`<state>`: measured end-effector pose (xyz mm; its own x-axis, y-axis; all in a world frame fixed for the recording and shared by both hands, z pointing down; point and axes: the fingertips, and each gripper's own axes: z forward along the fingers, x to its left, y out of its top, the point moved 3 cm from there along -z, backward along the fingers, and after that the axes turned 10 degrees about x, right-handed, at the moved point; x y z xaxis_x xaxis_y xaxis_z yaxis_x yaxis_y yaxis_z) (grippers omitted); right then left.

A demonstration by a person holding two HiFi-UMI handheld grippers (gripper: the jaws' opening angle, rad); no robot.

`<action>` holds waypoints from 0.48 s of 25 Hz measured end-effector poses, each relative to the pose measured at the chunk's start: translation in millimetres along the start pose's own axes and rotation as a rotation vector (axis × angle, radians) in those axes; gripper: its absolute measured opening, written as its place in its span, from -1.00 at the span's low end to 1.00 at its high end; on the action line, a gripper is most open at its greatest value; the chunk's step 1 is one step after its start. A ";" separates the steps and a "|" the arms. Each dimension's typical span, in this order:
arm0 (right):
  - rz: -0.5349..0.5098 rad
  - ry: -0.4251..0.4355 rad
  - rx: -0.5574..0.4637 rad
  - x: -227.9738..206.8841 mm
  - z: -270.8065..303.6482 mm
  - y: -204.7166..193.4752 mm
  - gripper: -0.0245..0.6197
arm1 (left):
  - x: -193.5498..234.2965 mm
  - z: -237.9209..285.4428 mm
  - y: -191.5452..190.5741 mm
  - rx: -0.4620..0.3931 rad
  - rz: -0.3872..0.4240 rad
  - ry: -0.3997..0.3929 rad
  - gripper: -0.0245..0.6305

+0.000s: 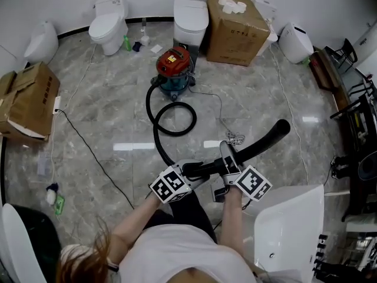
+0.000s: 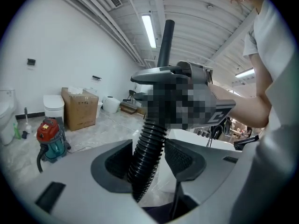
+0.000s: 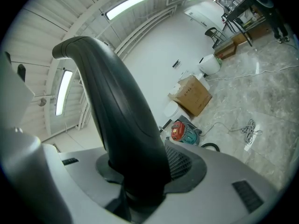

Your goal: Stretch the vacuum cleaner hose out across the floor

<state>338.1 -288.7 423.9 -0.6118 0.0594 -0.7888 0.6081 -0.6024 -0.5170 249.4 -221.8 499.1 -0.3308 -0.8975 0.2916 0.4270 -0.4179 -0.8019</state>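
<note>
A red and teal vacuum cleaner (image 1: 174, 69) stands on the marble floor near the far wall. Its black ribbed hose (image 1: 158, 140) makes one loop in front of it, then runs toward me up to my grippers. My left gripper (image 1: 189, 172) is shut on the ribbed hose (image 2: 145, 148) just below the handle. My right gripper (image 1: 227, 165) is shut on the smooth black curved handle (image 3: 124, 134), whose tube (image 1: 268, 137) sticks out to the upper right. Both grippers are held close together in front of my body, above the floor.
Two toilets (image 1: 110, 21) (image 1: 189, 17) and a large cardboard box (image 1: 237, 28) line the far wall. Another box (image 1: 26, 99) sits at the left. A white basin (image 1: 291, 229) is close at my right. A thin black cable (image 1: 97, 158) and a coiled cord (image 1: 234, 138) lie on the floor.
</note>
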 end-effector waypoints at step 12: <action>0.001 0.035 -0.005 58.9 -48.0 -117.0 -0.34 | -71.6 -87.5 -79.5 0.000 0.036 0.040 -0.31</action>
<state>255.2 -176.5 422.0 -0.5931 0.0863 -0.8005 0.6114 -0.5986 -0.5176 165.5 -112.0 496.4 -0.3485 -0.9058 0.2411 0.4393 -0.3851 -0.8116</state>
